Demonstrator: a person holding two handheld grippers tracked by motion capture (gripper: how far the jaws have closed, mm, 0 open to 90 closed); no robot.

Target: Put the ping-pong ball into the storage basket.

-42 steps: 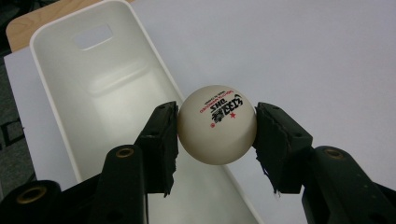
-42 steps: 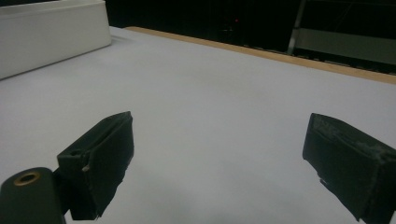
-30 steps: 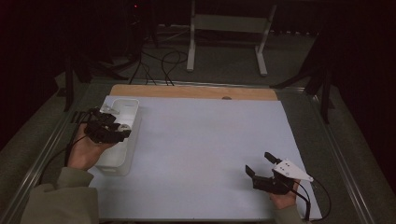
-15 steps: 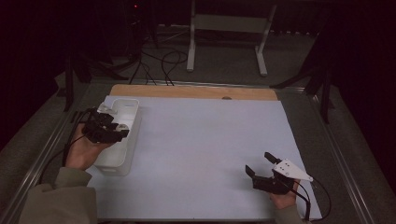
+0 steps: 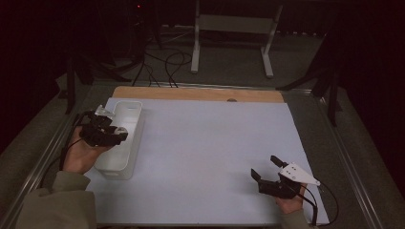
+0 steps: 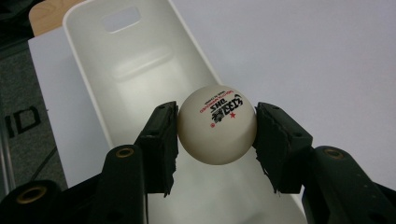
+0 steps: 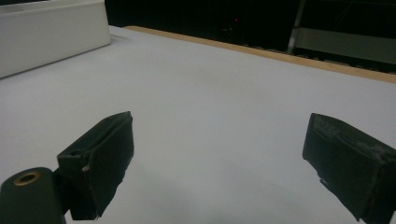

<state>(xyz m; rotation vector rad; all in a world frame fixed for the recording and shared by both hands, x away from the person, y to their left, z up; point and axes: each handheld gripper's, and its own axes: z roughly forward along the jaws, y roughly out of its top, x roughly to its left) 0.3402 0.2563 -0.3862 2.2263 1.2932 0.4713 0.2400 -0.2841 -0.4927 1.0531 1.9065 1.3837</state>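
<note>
The left gripper (image 6: 217, 135), clamped on the ball (image 6: 217, 125), has shifted slightly toward 9 o'clock over the white bin (image 5: 125, 143), likely nearing release, while the right gripper (image 5: 270, 169) waits, jaws apart, above the bench (image 5: 205, 152).

1. The ball (image 6: 217, 125) is off-white, with black lettering and a small red star printed on it.
2. The bin (image 6: 140, 60) at the left is plain white.
3. The table (image 5: 210, 152) has a pale blue-grey sheet; its far edge is light wood.
4. Each hand-held gripper, left (image 6: 217, 140) and right (image 7: 219, 163), is black; the right one's top plate is grey.
</note>
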